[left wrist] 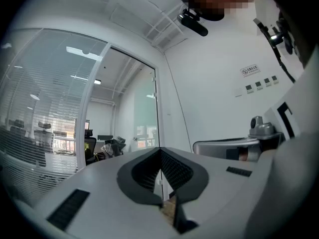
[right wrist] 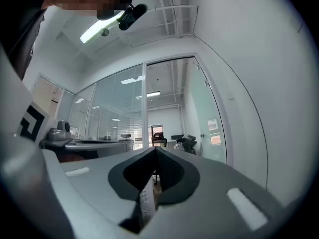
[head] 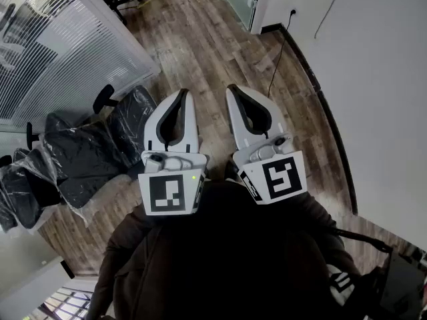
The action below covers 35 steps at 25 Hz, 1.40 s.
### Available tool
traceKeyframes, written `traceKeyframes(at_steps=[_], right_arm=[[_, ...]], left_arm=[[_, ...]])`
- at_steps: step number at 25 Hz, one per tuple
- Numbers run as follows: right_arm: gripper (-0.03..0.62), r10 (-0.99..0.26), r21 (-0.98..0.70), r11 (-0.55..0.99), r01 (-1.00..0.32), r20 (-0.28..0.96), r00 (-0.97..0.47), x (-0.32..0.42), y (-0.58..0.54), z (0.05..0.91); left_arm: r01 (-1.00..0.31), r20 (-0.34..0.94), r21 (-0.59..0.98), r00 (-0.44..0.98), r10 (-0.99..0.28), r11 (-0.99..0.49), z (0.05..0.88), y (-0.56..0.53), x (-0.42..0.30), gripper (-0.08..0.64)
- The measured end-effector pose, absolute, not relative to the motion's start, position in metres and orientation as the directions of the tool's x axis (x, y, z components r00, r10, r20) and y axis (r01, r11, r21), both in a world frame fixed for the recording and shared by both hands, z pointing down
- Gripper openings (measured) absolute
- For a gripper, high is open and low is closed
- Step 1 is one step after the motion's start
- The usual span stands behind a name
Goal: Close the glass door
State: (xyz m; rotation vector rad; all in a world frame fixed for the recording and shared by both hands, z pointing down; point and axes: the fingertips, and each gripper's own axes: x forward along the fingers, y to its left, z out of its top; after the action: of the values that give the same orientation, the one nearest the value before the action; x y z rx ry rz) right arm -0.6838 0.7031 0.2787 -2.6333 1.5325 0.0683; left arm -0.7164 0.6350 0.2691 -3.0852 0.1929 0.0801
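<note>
A wood-plank floor (head: 220, 52) fills the middle of the head view. At its left, black office chairs wrapped in clear plastic (head: 87, 162) stand in a cluster just beside a striped glass partition (head: 60, 52). At the right, a white wall (head: 373, 79) meets a dark baseboard (head: 327, 119), and a black cable (head: 277, 62) drops from a wall socket (head: 292, 11) to the floor. The left gripper view shows a row of wall switches (left wrist: 261, 83) below a small sign (left wrist: 249, 70).

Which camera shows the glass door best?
The right gripper view: the glass door stands tall, handle visible. The left gripper view shows it smaller; the head view catches only its lower part.
</note>
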Motion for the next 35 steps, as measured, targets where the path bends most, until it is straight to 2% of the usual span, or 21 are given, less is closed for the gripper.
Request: traceKeyframes(at_steps=[6, 16, 23, 29, 35], right_arm=[[0.000, -0.874, -0.051, -0.473, -0.880, -0.098, 0.475, -0.673, 0.702, 0.278], [0.002, -0.904, -0.110, -0.414, -0.904, -0.068, 0.422, -0.591, 0.660, 0.310], [0.003, -0.912, -0.128, -0.400, -0.908, -0.042, 0.407, -0.481, 0.565, 0.333], [0.002, -0.904, -0.115, -0.420, -0.900, -0.030, 0.426, -0.362, 0.465, 0.312], [0.002, -0.890, -0.094, -0.451, -0.888, -0.028, 0.455, -0.271, 0.412, 0.293]], left_arm=[[-0.151, -0.057, -0.040, 0.987, -0.148, -0.988, 0.272, 0.635, -0.708, -0.003], [-0.166, 0.044, -0.029, 0.985, -0.167, -0.986, 0.312, 0.598, -0.625, -0.003], [-0.170, 0.070, -0.010, 0.983, -0.170, -0.985, 0.335, 0.501, -0.511, -0.003], [-0.158, 0.058, -0.022, 0.986, -0.159, -0.987, 0.318, 0.396, -0.394, -0.003], [-0.153, 0.059, 0.004, 0.987, -0.152, -0.988, 0.310, 0.339, -0.311, -0.003]])
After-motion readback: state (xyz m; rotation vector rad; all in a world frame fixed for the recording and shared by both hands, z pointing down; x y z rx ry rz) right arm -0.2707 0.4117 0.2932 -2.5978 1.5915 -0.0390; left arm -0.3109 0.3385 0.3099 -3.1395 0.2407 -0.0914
